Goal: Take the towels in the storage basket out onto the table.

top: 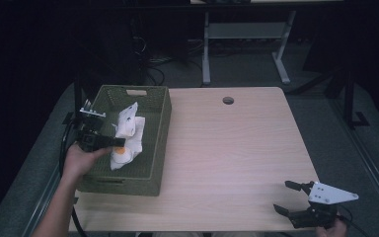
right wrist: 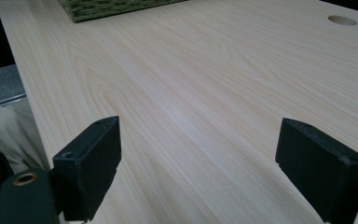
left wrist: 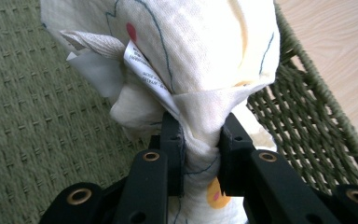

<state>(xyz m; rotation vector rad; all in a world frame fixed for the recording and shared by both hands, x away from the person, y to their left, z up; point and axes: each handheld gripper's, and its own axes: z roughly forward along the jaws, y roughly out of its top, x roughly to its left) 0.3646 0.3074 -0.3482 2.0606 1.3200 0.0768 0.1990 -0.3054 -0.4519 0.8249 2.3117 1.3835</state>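
Far left: left gripper (top: pixel 120 142), fingers (left wrist: pixel 173 154) clamped tight on a bunched fold of white printed cloth (top: pixel 126 138), held over the inside of a green woven basket (top: pixel 158 106). Cloth half lifted, upper part standing up, lower end down on the basket floor; small white label (left wrist: pixel 144 74) sticking out of the folds. Basket at the left side of the pale wooden surface (top: pixel 227 148). Round hole (top: pixel 228 100) near the far edge. Near right corner: right gripper (top: pixel 287 196), fingers (right wrist: pixel 91 165) spread wide, holding nothing, low above bare wood.
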